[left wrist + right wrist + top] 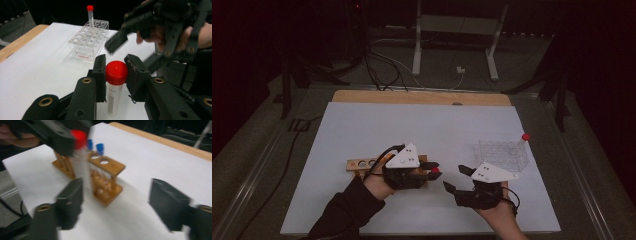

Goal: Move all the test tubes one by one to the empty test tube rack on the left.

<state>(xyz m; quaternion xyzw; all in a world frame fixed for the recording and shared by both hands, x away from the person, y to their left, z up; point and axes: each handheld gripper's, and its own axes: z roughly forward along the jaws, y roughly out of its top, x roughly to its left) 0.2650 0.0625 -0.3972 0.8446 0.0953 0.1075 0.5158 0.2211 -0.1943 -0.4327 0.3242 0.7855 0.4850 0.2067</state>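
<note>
Left tongs hold a red-capped tube; right tongs stand open beside it.

In the high view's lower middle, the left tongs (432,170) are clamped on the clear plastic tube with the red screw cap (116,72), pads pressing just the cap while the body hangs free above the white counter (362,130). The right tongs (458,178) gape wide, holding nothing, near the tube. The wooden tube rack (105,173) sits behind the left hand; the clear acrylic rack (503,153), with one red-capped tube standing in it (525,137), lies at centre right. A grip on the smooth cap alone could slip, dropping the tube; a swinging tube may also miss a rack hole or knock the light acrylic rack.
</note>
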